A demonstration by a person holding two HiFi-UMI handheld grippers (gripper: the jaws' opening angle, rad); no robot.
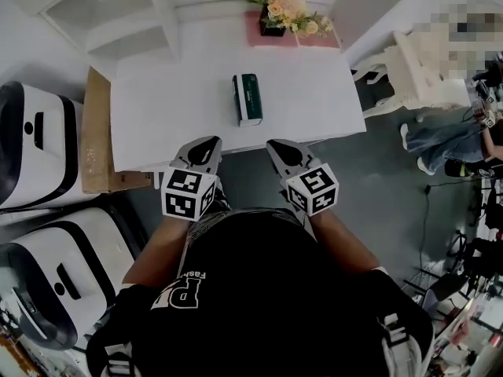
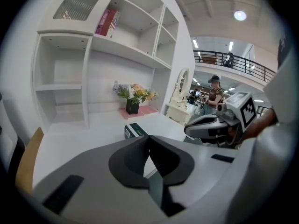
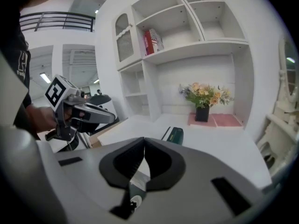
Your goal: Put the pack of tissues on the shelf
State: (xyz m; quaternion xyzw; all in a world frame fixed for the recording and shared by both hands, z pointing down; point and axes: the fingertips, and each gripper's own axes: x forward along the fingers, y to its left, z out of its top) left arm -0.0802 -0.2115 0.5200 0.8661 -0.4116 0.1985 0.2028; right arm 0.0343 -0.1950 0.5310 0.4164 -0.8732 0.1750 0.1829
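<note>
Holding nothing, left gripper [image 1: 208, 142] and right gripper [image 1: 275, 144] show jaws together.

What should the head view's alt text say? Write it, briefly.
A green tissue pack lies in the middle of a white table. The left gripper and right gripper, both shut and empty, hover side by side at its near edge. Flowers and a white shelf stand behind.

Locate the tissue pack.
Head view: the tissue pack lies near the middle of the white table, between the flower pot at the back and the near edge.
</note>
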